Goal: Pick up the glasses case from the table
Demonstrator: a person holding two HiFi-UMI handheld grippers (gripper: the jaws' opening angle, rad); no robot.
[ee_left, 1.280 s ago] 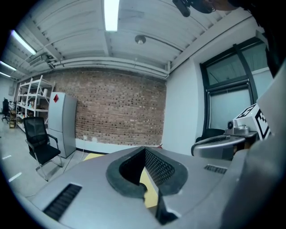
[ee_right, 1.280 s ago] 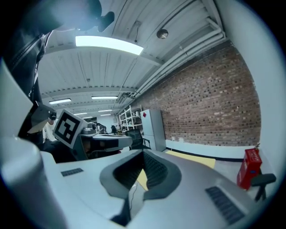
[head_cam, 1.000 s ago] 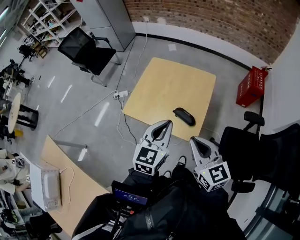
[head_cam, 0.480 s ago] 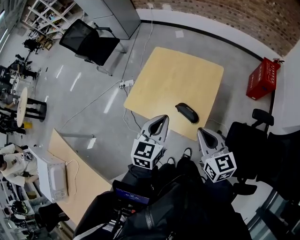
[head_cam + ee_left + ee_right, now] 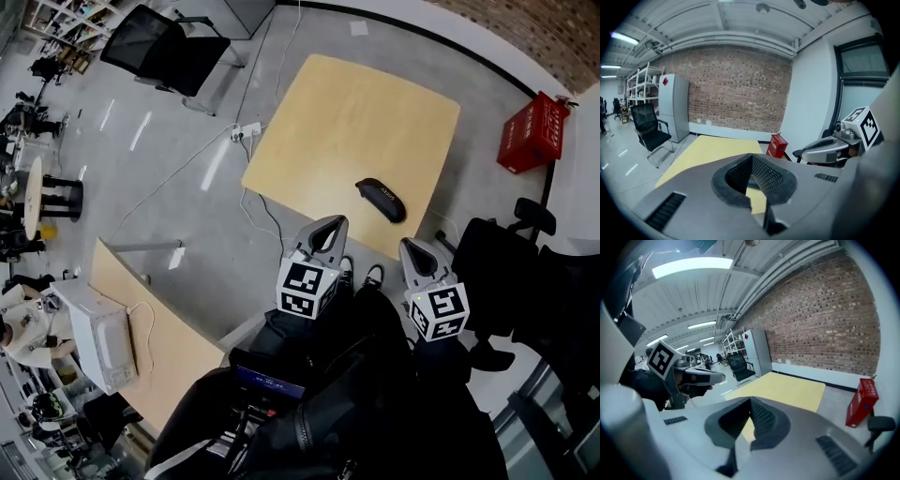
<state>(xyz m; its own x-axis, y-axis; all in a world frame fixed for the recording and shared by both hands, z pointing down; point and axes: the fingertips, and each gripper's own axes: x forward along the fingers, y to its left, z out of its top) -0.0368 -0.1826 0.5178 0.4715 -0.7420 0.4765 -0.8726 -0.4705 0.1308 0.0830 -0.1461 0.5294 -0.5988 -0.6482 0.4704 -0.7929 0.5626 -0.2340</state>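
Note:
The black glasses case [image 5: 381, 199] lies near the front right edge of the light wooden table [image 5: 347, 112]. Neither gripper touches it. My left gripper [image 5: 329, 227] hovers off the table's front edge, short of the case and to its left, jaws shut and empty. My right gripper [image 5: 413, 249] hangs just off the table's front right corner, below the case in the picture, also shut and empty. In the left gripper view the shut jaws [image 5: 751, 158] point over the table [image 5: 708, 147]. The right gripper view shows its shut jaws [image 5: 750, 401] and the table [image 5: 787, 390]; the case is not clearly seen there.
A red crate [image 5: 530, 131] stands on the floor right of the table. Black office chairs sit at the back left [image 5: 155, 47] and close on the right [image 5: 506, 272]. A power strip with cables [image 5: 246, 131] lies by the table's left side. A second table [image 5: 141, 328] is at lower left.
Both grippers have come lower, side by side, with jaws still shut. The head view has tilted, so the table and case now sit higher in the picture.

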